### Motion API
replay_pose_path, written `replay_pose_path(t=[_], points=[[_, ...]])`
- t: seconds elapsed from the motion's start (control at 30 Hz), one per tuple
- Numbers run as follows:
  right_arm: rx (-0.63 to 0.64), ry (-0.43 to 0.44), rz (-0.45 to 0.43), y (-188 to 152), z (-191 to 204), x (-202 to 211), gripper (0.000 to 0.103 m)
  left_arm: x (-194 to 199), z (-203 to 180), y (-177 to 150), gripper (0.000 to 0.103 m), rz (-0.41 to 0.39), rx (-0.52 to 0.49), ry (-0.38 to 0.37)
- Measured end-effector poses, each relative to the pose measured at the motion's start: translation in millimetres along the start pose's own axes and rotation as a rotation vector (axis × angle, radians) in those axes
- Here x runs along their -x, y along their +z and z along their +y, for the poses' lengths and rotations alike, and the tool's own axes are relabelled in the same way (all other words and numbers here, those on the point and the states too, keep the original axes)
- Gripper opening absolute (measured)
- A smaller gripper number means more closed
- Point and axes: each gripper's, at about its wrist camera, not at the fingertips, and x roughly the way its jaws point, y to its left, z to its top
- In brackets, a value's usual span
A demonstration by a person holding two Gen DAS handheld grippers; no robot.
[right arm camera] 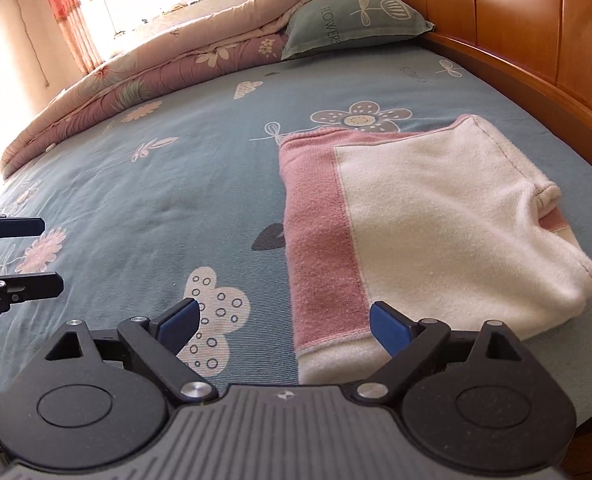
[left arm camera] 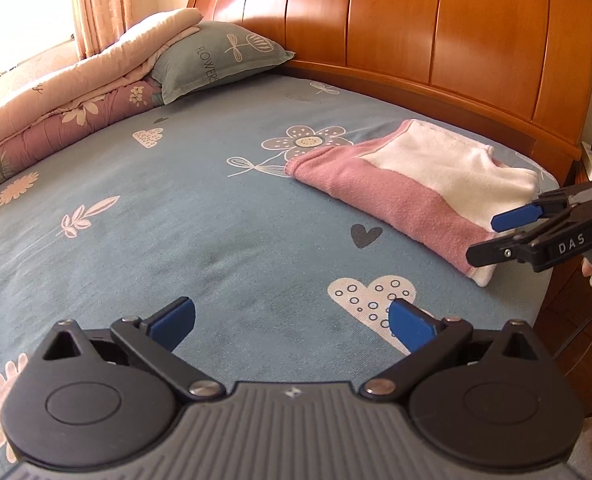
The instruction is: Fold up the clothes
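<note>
1. One folded pink-and-white terry garment (right arm camera: 412,224) lies on the bed near the wooden headboard (left arm camera: 416,20).
2. Two hand-held grippers: the left hand-held gripper (left arm camera: 291,320) and the right hand-held gripper (right arm camera: 283,322) both gape wide, holding nothing.
3. The right hand-held gripper's body reads "DAS".
4. One grey-green pillow (left arm camera: 215,60) reads "FLOWERS"; one folded floral quilt (left arm camera: 55,112) sits beside it.

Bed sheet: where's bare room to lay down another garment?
Free: the wide middle of the sheet, between the rolled quilt and the folded pink-and-white garment. Crowded: the far edge with quilt and pillow, and the garment's side by the headboard.
</note>
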Motion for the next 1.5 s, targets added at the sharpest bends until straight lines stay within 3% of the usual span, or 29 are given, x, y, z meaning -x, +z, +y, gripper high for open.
replay_pose_path(t=[0.1,0.2,0.37,0.47,0.57,0.7,0.87,1.07,1.17,1.3,1.5], points=[[-0.007,-0.028,0.038,-9,4,-6,0.095,5,-4,-4,0.102,-0.006,0.016,0.009],[-0.053,-0.045,0.014,-24,5,10,0.095,9,-4,-10,0.102,-0.005,0.028,-0.001],[-0.178,-0.113,-0.015,-53,-2,32,0.095,5,-6,-16,0.102,0.032,0.084,-0.076],[-0.178,-0.156,-0.004,-65,2,37,0.095,2,-13,-16,0.102,0.044,0.095,-0.115],[-0.142,-0.182,0.0,-69,10,41,0.095,-1,-22,-17,0.102,0.051,0.086,-0.101],[-0.073,-0.264,-0.028,-65,22,45,0.095,9,-35,-18,0.102,-0.023,0.061,-0.006],[-0.051,-0.33,-0.045,-61,29,49,0.095,10,-32,-14,0.102,-0.02,0.079,-0.068],[-0.043,-0.34,-0.085,-55,31,61,0.096,11,-35,-10,0.102,-0.016,0.074,-0.085],[-0.044,-0.375,-0.165,-41,16,67,0.1,12,-37,-10,0.102,-0.018,0.065,-0.067],[-0.09,-0.33,-0.271,-17,-23,57,0.103,11,-40,-10,0.102,-0.008,0.045,-0.027],[-0.11,-0.282,-0.304,14,-70,15,0.103,5,-36,-11,0.102,0.019,0.076,-0.033]])
